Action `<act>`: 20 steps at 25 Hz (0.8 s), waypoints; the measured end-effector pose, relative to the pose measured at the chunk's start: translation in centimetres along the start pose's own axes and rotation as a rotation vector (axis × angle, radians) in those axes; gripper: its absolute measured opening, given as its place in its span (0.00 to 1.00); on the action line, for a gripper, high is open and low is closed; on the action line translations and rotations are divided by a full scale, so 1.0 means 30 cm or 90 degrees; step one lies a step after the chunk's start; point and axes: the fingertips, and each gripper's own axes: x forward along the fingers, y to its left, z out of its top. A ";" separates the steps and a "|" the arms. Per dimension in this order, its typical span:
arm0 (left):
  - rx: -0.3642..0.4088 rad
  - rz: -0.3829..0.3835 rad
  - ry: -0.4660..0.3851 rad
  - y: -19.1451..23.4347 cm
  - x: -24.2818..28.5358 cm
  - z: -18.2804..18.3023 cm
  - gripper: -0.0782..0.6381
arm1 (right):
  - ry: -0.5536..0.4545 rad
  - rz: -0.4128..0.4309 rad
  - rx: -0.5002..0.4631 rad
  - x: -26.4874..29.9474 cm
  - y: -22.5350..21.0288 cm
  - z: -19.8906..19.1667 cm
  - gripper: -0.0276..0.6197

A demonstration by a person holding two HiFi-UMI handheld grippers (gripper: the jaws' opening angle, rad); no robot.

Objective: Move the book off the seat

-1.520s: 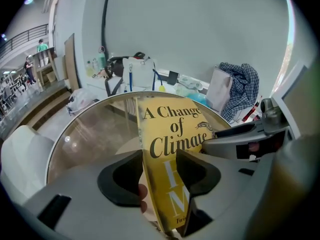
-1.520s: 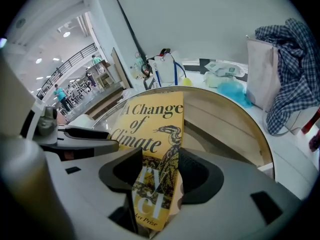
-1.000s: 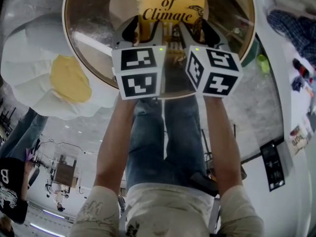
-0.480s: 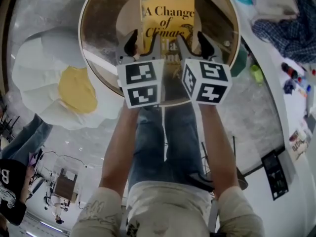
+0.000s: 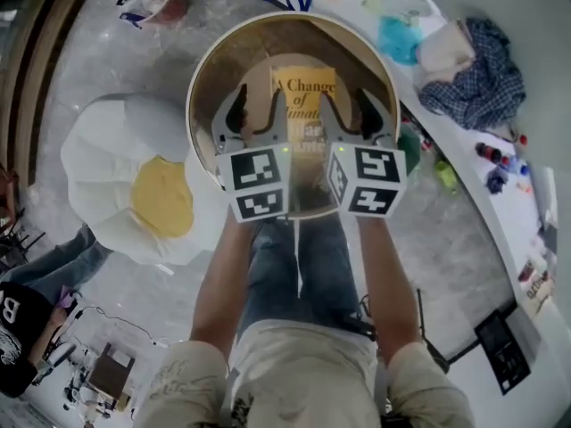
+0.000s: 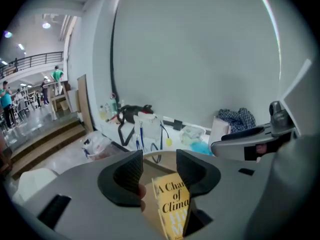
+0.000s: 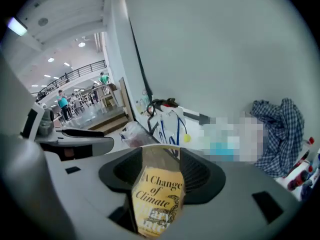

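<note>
Over the round wooden seat (image 5: 202,77), my left gripper (image 5: 257,110) and right gripper (image 5: 350,110) hang spread and empty. The yellow paperback book (image 5: 304,90) inside looks light and bendy; I'd pinch one edge.

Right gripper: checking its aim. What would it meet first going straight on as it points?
Probably the yellow book in the round seat, framed by the right gripper's open claw; depth unclear.

Glossy paper book (image 5: 305,96), smooth shiny seat (image 5: 254,65), checked cloth (image 5: 477,74)

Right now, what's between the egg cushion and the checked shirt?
The round seat holding the yellow book, between egg cushion and checked shirt, in the head view.
</note>
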 end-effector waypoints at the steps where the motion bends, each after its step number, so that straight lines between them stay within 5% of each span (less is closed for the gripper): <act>1: 0.003 0.001 -0.020 0.003 -0.029 0.059 0.41 | -0.018 0.001 -0.004 -0.026 0.013 0.055 0.39; 9: 0.018 0.013 -0.152 0.000 -0.332 0.458 0.41 | -0.145 0.006 -0.046 -0.303 0.116 0.424 0.39; 20: 0.050 0.032 -0.303 -0.034 -0.766 0.808 0.37 | -0.281 0.032 -0.093 -0.722 0.253 0.760 0.39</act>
